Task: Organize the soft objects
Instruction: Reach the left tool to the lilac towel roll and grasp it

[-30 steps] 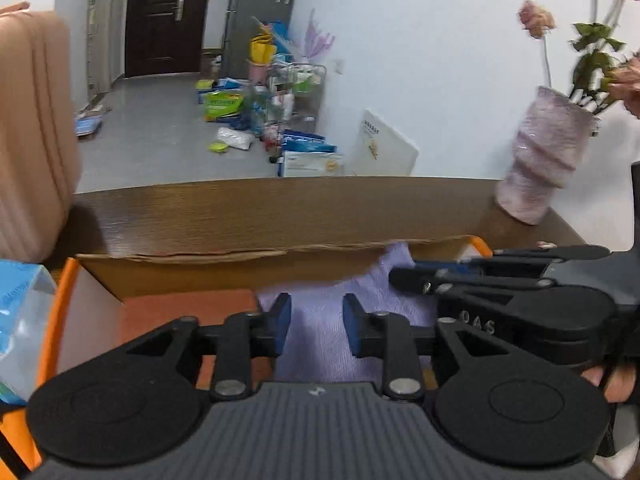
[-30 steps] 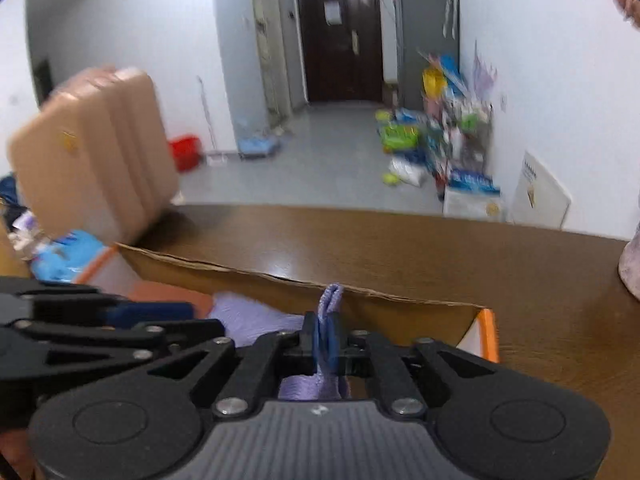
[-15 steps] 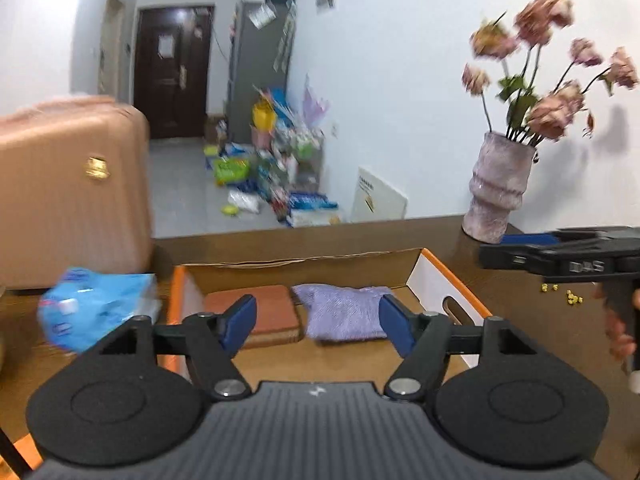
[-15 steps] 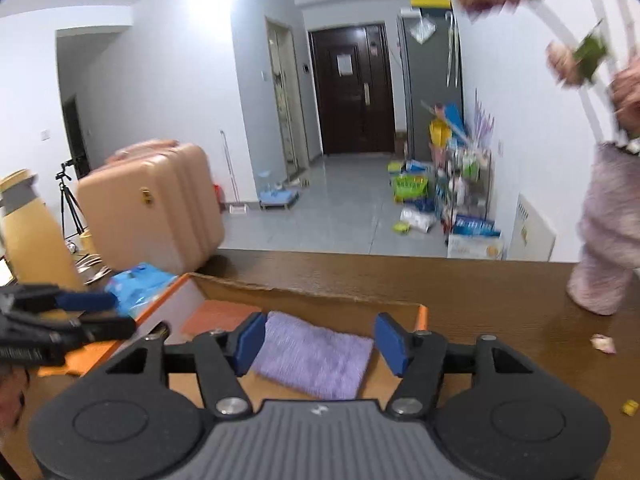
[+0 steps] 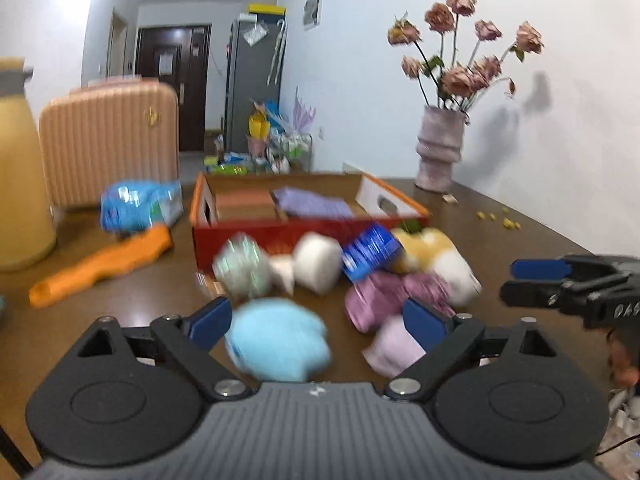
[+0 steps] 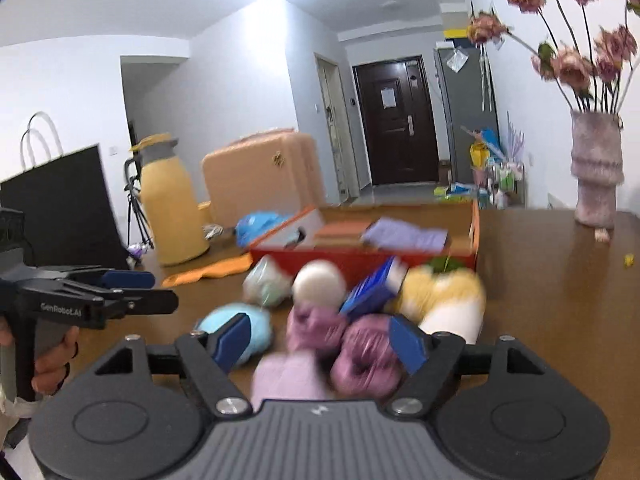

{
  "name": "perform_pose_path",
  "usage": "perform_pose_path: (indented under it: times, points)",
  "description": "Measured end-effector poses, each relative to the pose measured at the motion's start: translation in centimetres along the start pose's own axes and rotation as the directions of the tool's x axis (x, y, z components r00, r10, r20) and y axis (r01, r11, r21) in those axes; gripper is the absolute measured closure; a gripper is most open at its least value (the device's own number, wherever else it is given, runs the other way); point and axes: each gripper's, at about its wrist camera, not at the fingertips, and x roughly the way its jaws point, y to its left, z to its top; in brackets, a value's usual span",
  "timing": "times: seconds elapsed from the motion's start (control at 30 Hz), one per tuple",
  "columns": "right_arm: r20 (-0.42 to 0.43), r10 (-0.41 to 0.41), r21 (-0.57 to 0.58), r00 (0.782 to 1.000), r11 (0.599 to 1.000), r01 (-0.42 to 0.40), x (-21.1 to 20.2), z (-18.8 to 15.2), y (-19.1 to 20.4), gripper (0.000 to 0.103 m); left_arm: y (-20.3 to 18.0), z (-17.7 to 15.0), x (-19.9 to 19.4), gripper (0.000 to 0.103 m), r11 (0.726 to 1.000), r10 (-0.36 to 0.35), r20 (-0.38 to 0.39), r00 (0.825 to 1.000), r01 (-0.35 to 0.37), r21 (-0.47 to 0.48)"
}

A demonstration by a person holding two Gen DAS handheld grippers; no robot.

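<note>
Brown wood grain covers the counter (image 5: 532,240) on which we see a heap of soft objects just in front of the orange box (image 5: 280,236). Inside the box a flat lilac cloth (image 5: 314,204) lies beside a rust-coloured pad (image 5: 244,202).

Our left gripper (image 5: 316,320) hangs above the near edge of the counter with its jaws spread wide and nothing between them; a fluffy light blue plush (image 5: 276,344) sits just below the gap. Our right gripper (image 6: 316,338) is likewise wide open and empty, over two knitted mauve rolls (image 6: 360,352) and a pale pink soft piece (image 6: 288,376).

Further into the heap, blurred, we make out a round white ball (image 6: 319,286), a pale green bundle (image 6: 266,286), a blue packet (image 6: 372,290) wedged among them, and a yellow-and-white plush (image 6: 444,296) at the right end, touching the front wall of the box.

Around the heap: an orange cloth strip (image 5: 100,266) and a crinkly blue plastic pack (image 5: 140,204) toward the left edge, a yellow flask (image 6: 170,200) and a ribbed peach suitcase (image 5: 108,140) behind them. A ridged pinkish vase (image 5: 438,150) of dried roses stands at the far right corner, with small yellow crumbs (image 5: 496,218) scattered near it.
</note>
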Motion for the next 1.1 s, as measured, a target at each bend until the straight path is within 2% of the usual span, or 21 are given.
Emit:
perform_pose_path:
  times: [0.1,0.2,0.37,0.47,0.57,0.73,0.8,0.9,1.03,1.07,1.1]
  points:
    - [-0.019,0.009,-0.017,1.000,1.000,-0.010,-1.0,-2.3,1.2,0.028,-0.4,-2.4,-0.8,0.009,0.999,-0.011,-0.014,1.000,0.010,-0.054]
    - [-0.033,0.057,0.017,0.998,0.998,-0.056,-1.5,-4.1,1.9,0.028,-0.7,-3.8,-0.5,0.009,0.998,-0.006,-0.054,0.999,0.003,-0.060]
    - [-0.047,0.008,0.025,0.999,1.000,-0.006,-0.5,-6.0,3.0,0.028,-0.9,-3.5,0.8,0.009,0.997,-0.034,-0.103,0.994,0.026,-0.070]
    - [-0.064,-0.007,0.027,0.998,1.000,0.009,0.4,-6.2,3.2,0.029,-1.6,-2.8,1.5,0.009,0.999,-0.034,-0.090,0.995,0.031,-0.027]
    - [-0.090,-0.027,0.021,0.996,0.999,0.029,1.3,-6.0,2.9,0.031,-1.6,-2.4,2.8,0.009,0.998,-0.057,-0.101,0.993,0.053,-0.040]
    - [-0.133,-0.020,-0.014,0.991,1.000,0.018,2.0,-5.5,1.9,0.034,-1.9,-2.3,5.0,0.009,0.997,-0.080,-0.128,0.989,0.077,-0.027]
    - [-0.127,-0.076,-0.020,0.989,0.997,0.074,1.6,-5.3,0.9,0.034,-2.1,-2.1,5.6,0.009,0.995,-0.097,-0.127,0.987,0.095,-0.016]
    - [-0.102,-0.099,0.027,0.990,0.994,0.102,0.4,-5.0,-1.0,0.034,-2.2,-1.7,7.0,0.010,0.987,-0.154,-0.143,0.978,0.146,-0.065]
    - [-0.070,-0.091,0.131,0.993,0.986,0.100,-0.6,-4.8,-2.5,0.034,-2.1,-1.5,8.6,0.020,0.969,-0.220,-0.152,0.963,0.198,-0.150]
    - [-0.072,-0.070,0.163,0.995,0.983,0.081,-0.5,-4.8,-2.7,0.035,-2.0,-1.5,9.1,0.027,0.964,-0.232,-0.158,0.960,0.205,-0.170]
    - [-0.077,-0.030,0.215,0.997,0.975,0.046,-0.2,-4.8,-2.9,0.040,-2.0,-1.6,9.5,0.047,0.961,-0.235,-0.169,0.957,0.203,-0.186]
